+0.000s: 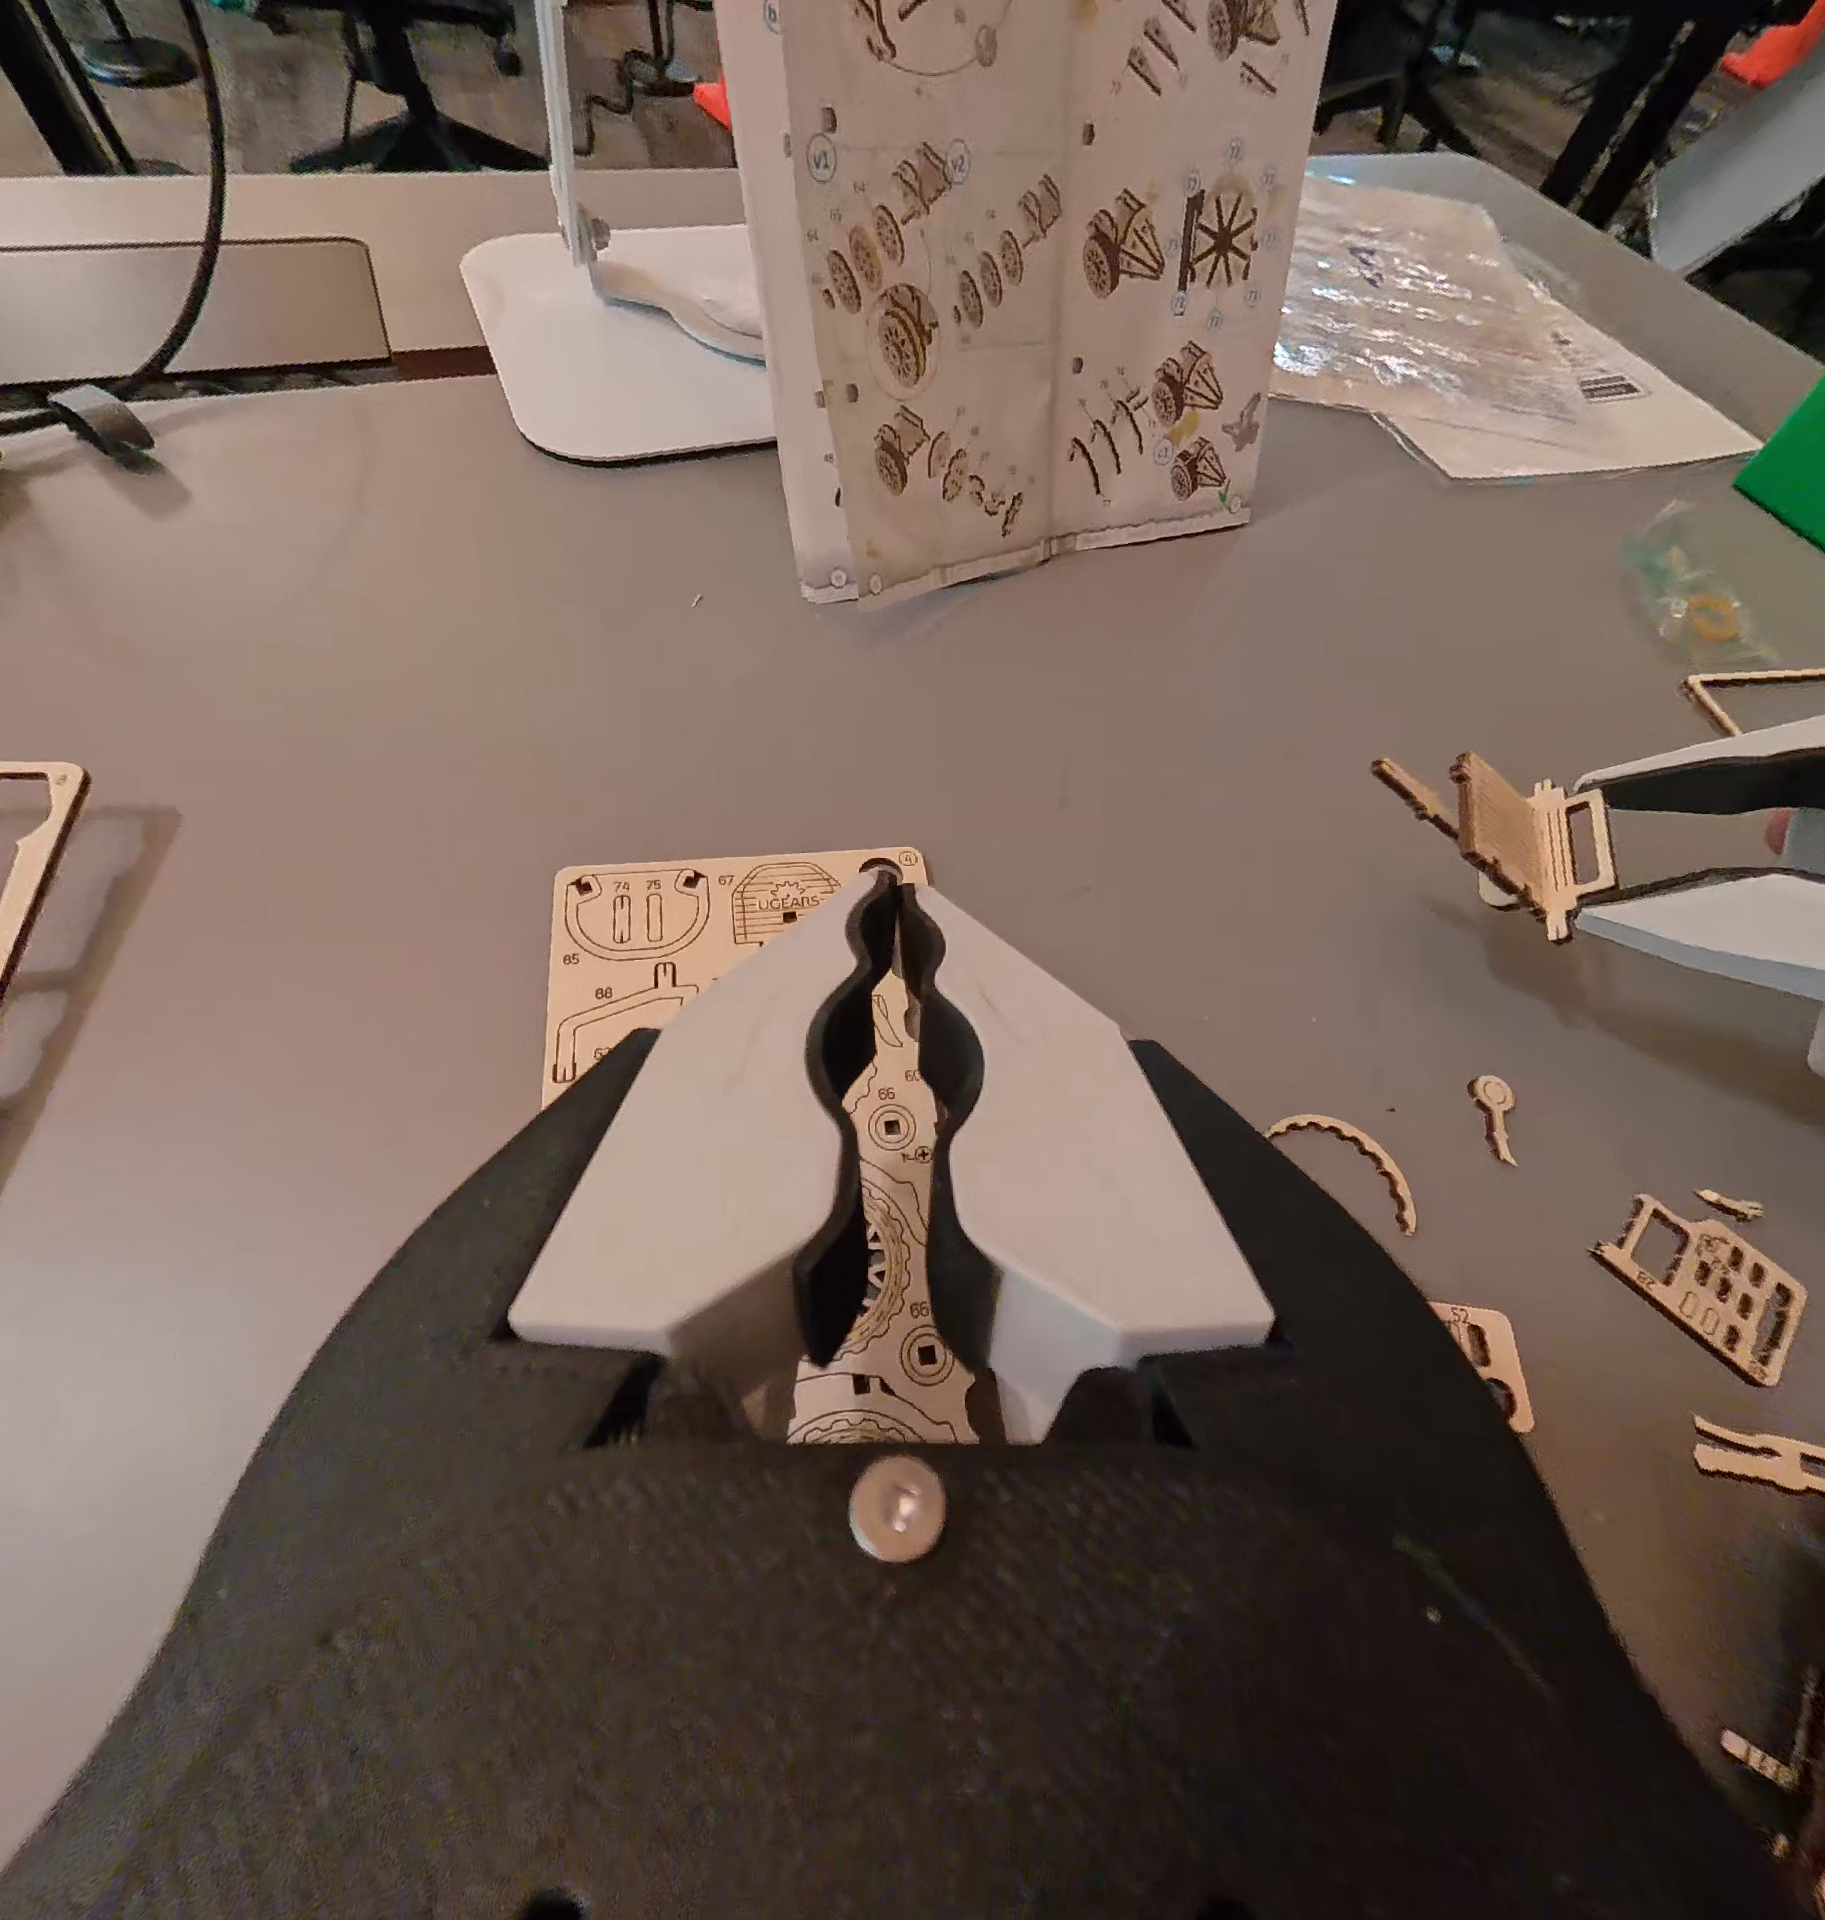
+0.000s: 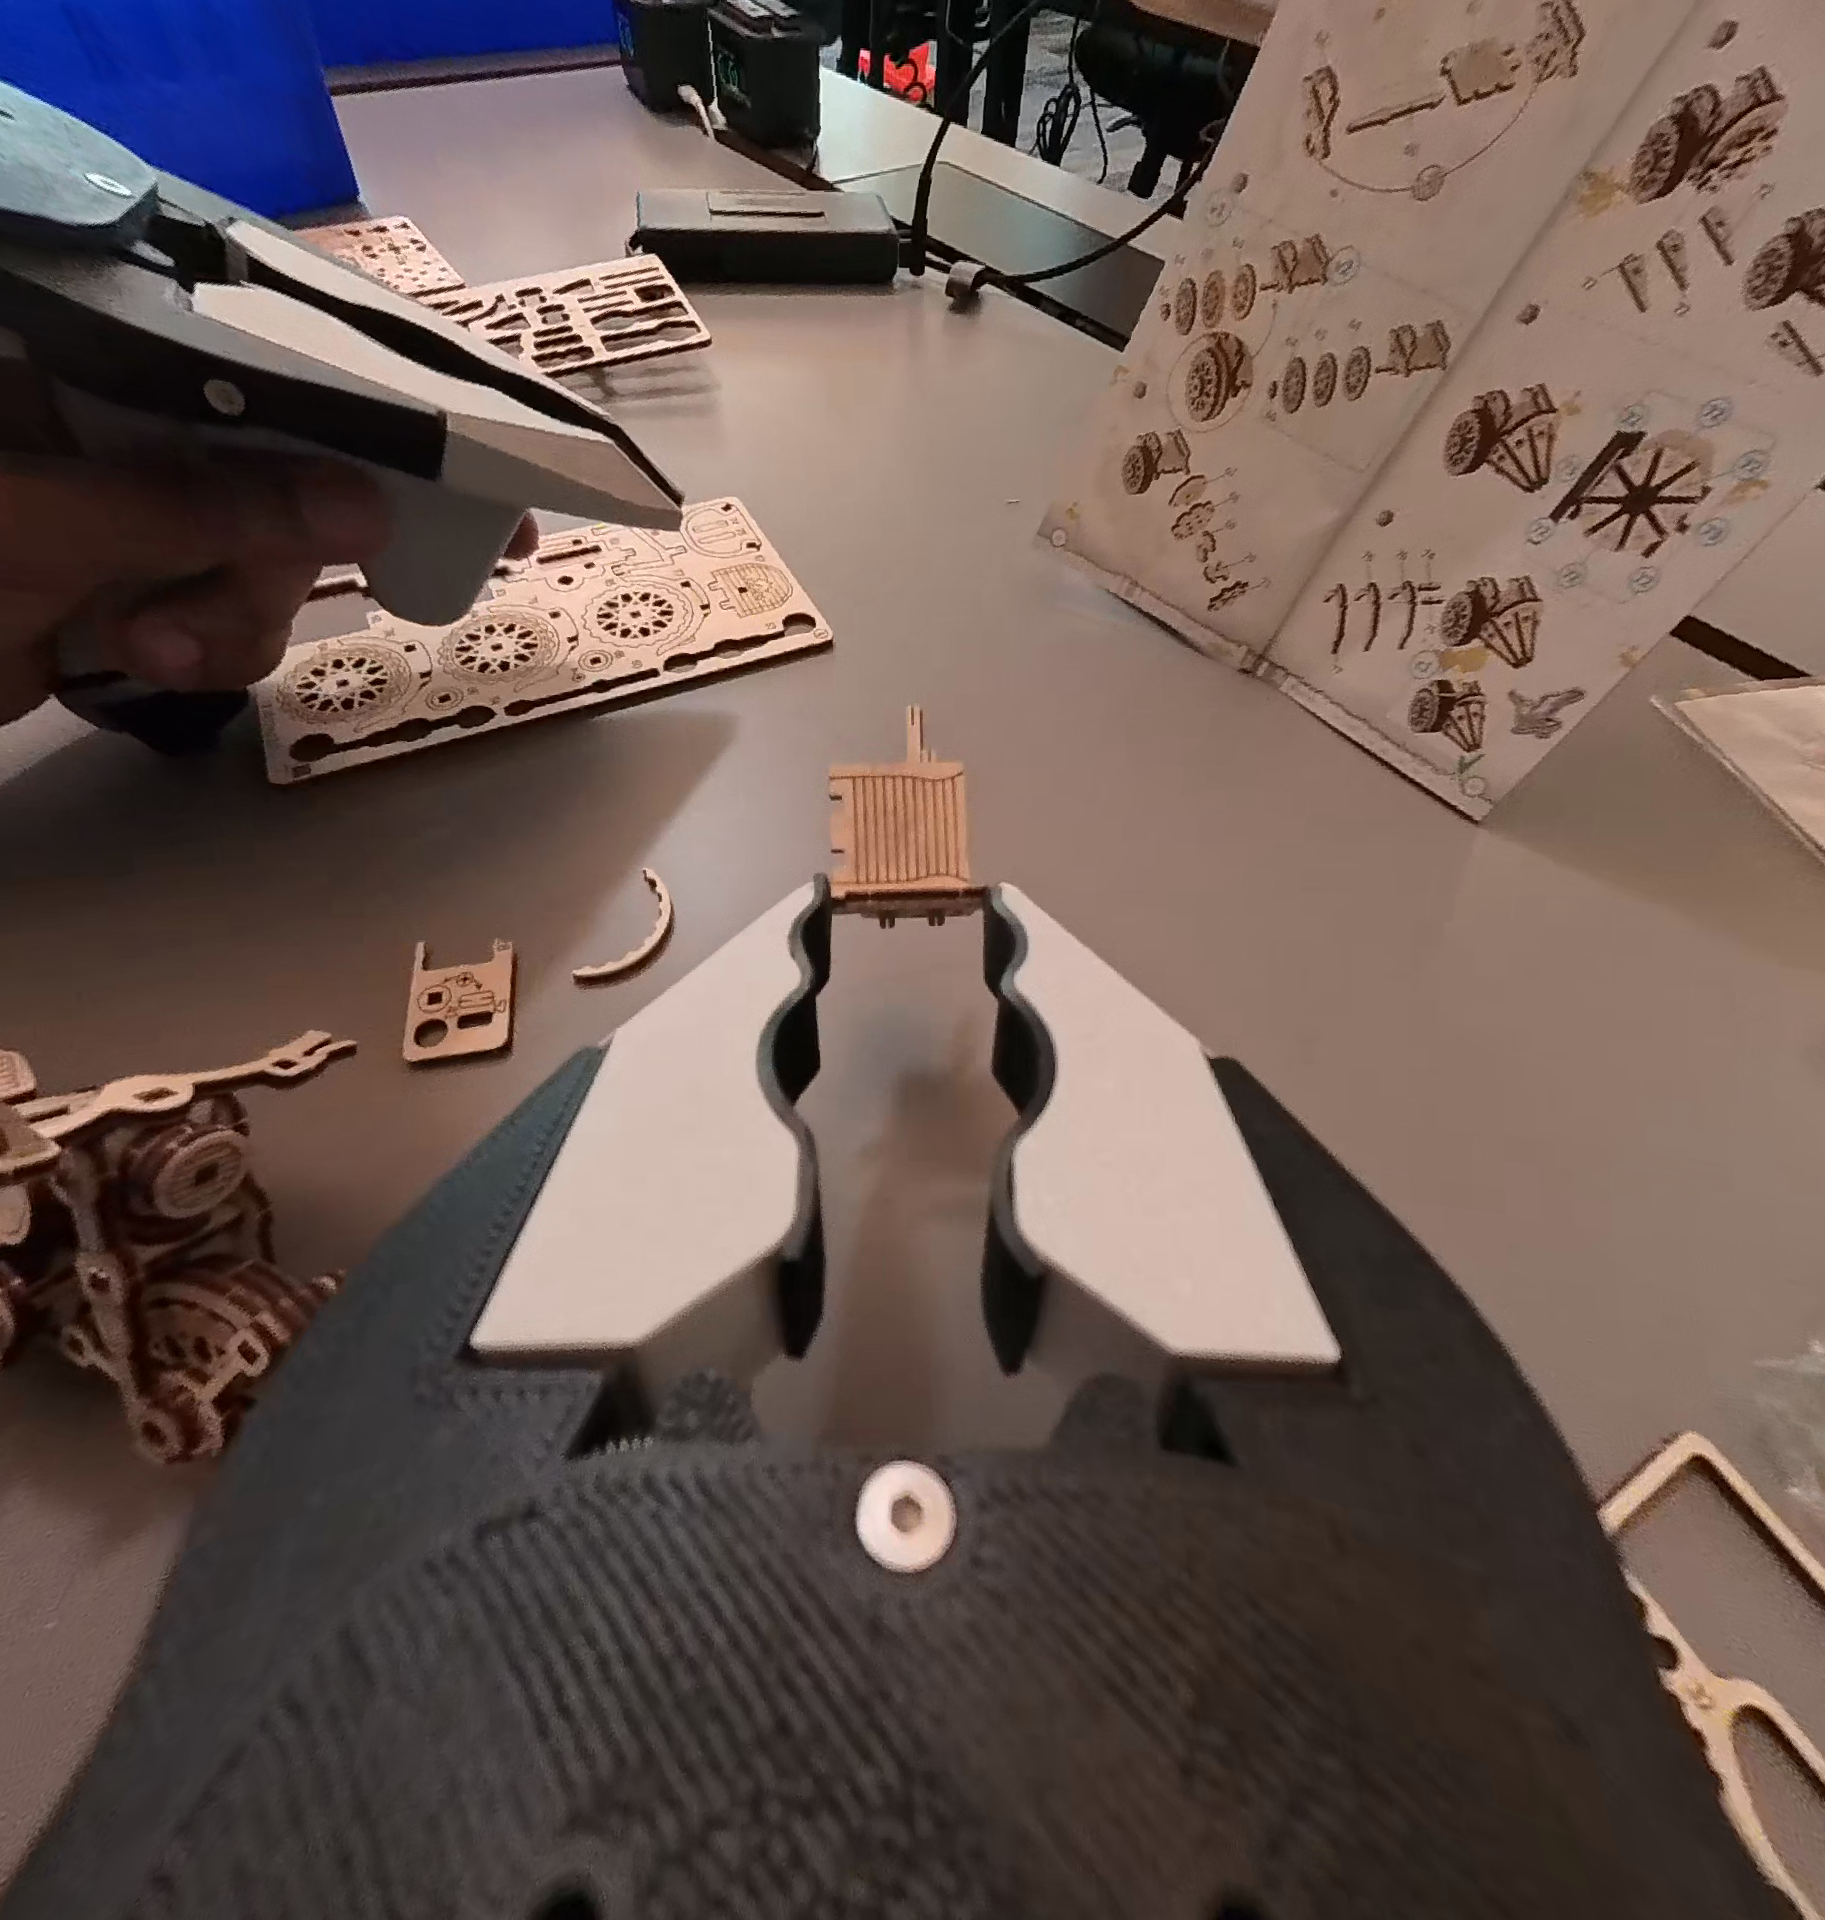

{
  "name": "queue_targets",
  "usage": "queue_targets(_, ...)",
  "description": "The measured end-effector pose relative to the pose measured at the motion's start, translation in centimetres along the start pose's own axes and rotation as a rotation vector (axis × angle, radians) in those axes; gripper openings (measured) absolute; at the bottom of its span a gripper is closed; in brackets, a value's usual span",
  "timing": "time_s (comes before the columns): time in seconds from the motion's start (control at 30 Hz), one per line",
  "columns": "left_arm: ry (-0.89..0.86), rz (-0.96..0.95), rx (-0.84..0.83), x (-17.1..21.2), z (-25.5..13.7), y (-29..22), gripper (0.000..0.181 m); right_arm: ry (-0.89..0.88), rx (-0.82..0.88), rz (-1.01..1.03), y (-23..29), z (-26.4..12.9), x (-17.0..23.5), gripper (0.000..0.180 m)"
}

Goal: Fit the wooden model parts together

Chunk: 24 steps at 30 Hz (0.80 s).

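My left gripper [image 1: 892, 883] is shut with nothing visible between its tips. It hovers over the far end of a flat wooden parts sheet [image 1: 659, 935] with wheel cut-outs, and it also shows in the right wrist view [image 2: 669, 499] above that sheet [image 2: 544, 644]. My right gripper [image 2: 906, 896] is shut on the base of a small wooden sub-assembly with a slatted panel [image 2: 897, 831], which sticks out past the tips just above the table. The left wrist view shows that gripper [image 1: 1588, 852] holding the part [image 1: 1521, 831] at the right.
An instruction booklet [image 1: 1022, 291] stands open at the back. Loose wooden pieces lie to the right: a curved toothed strip [image 1: 1355, 1153] and a small plate [image 2: 461, 1003]. A partly built model [image 2: 108, 1226] sits near left. More parts sheets [image 2: 565, 301] and a white stand base [image 1: 617, 353] lie farther back. My hands' fingertips stand some 15 centimeters from each other. The right tips stand about 9 centimeters off the small plate [image 2: 461, 1003].
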State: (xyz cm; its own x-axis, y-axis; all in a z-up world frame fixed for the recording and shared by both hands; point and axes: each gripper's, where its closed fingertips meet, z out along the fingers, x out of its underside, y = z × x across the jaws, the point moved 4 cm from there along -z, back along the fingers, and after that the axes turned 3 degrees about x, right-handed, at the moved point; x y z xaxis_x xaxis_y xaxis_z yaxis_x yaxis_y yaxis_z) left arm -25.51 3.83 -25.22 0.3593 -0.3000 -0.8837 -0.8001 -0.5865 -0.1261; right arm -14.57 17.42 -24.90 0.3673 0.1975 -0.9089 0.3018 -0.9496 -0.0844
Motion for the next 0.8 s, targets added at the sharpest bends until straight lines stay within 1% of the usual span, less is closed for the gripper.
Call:
queue_targets(0.2,0.022,0.051,-0.007,0.1,0.2,-0.5,0.0,0.017,-0.002,-0.003,0.0,0.2,0.2,0.029)
queue_targets(0.53,0.031,0.032,0.021,0.2,0.3,-0.5,0.0,0.031,-0.005,-0.015,0.2,0.3,0.3,0.029)
queue_targets(0.8,0.072,0.205,-0.013,0.7,0.8,-2.0,0.0,0.042,-0.004,-0.026,0.3,0.4,0.4,0.029)
